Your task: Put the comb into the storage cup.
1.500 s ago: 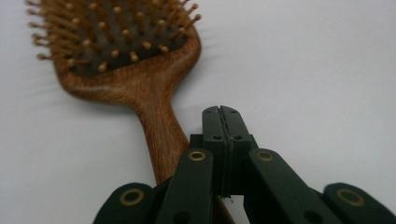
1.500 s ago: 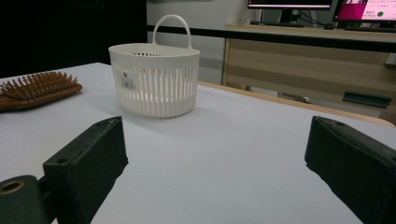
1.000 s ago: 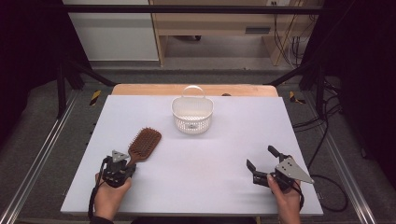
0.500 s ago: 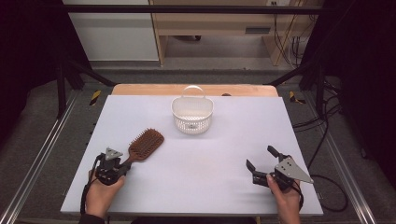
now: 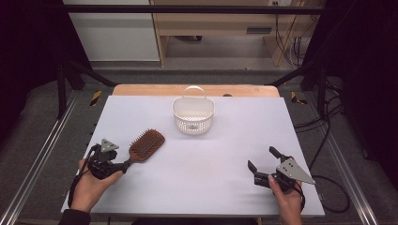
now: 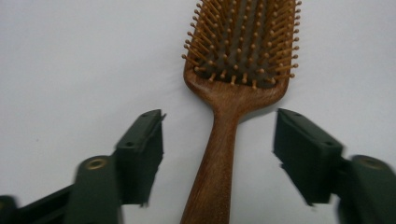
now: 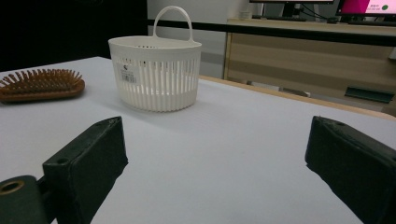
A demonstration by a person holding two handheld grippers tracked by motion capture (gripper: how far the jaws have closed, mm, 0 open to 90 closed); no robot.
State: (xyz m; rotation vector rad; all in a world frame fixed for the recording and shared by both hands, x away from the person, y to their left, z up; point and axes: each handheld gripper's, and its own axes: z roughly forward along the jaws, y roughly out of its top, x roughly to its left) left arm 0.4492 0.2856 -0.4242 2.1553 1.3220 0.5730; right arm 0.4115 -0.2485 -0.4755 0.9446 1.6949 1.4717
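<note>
White worktop [image 5: 225,154] carries a slotted basket [image 5: 193,115] at the far middle. Brush [image 5: 143,147] lies bristles up near the left edge; left claw [image 6: 218,154] has just been opening, handle between its jaws, untouched. Right claw [image 5: 264,162] gapes wide, empty, well apart

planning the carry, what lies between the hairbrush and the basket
Nothing: in the high view only bare white table separates the wooden hairbrush from the white basket.
</note>
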